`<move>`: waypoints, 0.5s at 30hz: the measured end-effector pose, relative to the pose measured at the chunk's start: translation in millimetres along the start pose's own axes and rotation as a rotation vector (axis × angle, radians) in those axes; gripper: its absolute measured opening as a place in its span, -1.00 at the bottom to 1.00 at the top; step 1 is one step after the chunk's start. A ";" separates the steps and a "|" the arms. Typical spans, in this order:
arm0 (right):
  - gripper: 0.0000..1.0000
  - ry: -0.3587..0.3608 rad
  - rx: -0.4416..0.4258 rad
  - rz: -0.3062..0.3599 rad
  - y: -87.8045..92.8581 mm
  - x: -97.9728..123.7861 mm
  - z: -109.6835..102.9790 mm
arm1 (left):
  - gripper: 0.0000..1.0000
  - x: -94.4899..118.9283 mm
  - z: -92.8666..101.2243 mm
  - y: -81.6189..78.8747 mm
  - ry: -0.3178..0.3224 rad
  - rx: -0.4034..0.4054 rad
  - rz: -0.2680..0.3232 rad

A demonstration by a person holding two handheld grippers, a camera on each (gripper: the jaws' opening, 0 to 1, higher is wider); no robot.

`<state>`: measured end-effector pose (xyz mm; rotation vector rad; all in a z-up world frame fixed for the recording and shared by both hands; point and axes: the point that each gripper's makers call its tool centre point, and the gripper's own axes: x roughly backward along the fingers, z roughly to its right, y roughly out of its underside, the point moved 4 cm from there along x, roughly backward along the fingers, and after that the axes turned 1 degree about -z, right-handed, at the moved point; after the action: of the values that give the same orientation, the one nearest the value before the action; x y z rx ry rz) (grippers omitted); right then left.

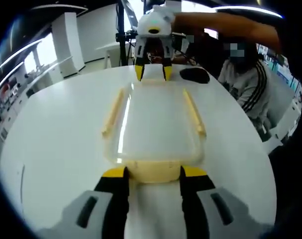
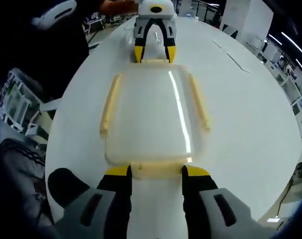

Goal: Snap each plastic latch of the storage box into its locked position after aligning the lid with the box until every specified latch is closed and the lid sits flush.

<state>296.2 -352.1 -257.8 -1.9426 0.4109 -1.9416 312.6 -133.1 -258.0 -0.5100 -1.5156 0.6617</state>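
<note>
The box (image 1: 153, 130) lies lid-up on a white table (image 1: 56, 144), between two facing grippers. The left gripper (image 1: 153, 174) and right gripper (image 2: 156, 173) each straddle an end latch (image 2: 158, 169), jaws spread, gripping nothing.

A large white table (image 1: 56, 129) with a rounded edge stood in a bright, open room. Pale walls and a broad white pillar (image 1: 68, 42) rose behind it, with light pouring through windows (image 1: 44, 50) at one side. Long ceiling light strips (image 2: 290, 40) glowed overhead. A seated person in a striped jacket (image 1: 248, 82) waited beside the table, near a dark object (image 1: 194, 75) lying on it.
</note>
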 end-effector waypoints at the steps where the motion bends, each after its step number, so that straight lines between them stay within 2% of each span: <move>1: -0.23 -0.004 0.000 -0.002 -0.6 -0.3 -0.4 | -0.21 0.0 -0.6 -0.1 0.000 0.000 -0.002; 15: -0.22 -0.029 -0.007 0.000 0.1 -0.4 -0.7 | -0.21 0.2 -0.5 -0.2 -0.001 0.002 -0.002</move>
<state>295.5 -352.1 -258.2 -1.9724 0.4099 -1.9125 313.2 -133.1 -257.7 -0.5068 -1.5159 0.6614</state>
